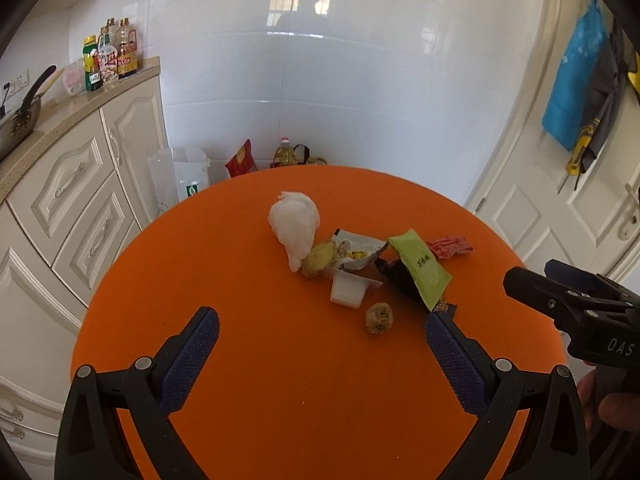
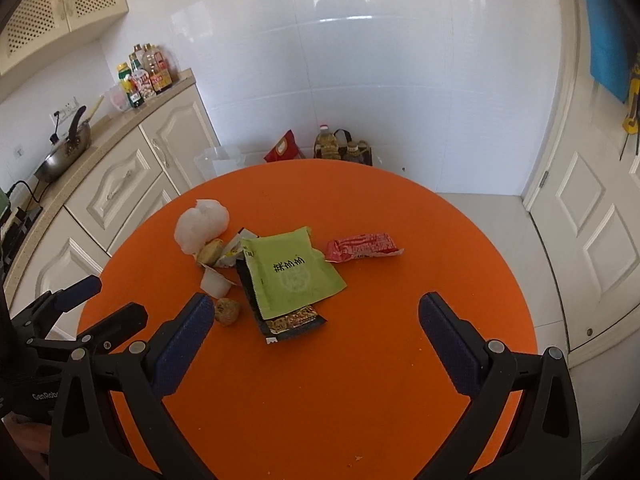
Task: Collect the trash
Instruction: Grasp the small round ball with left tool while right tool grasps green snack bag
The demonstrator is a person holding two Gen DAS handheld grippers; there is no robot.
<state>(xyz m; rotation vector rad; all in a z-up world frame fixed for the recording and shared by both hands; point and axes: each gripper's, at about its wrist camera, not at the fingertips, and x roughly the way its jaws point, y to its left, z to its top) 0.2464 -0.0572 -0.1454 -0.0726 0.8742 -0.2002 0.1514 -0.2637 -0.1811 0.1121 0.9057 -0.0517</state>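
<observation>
Ribbed blue tool pads (image 1: 192,356), round orange table (image 1: 280,360), crinkled green wrapper (image 2: 292,272)

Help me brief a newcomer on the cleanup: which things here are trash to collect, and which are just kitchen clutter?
Trash on the orange round table:
crumpled white tissue
green flat packet
red snack wrapper
black foil wrapper
small white plastic cup
two brown food lumps

Just lying about:
sauce bottles on counter
metal pan

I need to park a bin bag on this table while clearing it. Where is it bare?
The orange table is bare along its near edge, between both open grippers and the dark wrapper, and on the right past the red wrapper. The middle-left is crowded, from the white wad to the green packet.
</observation>
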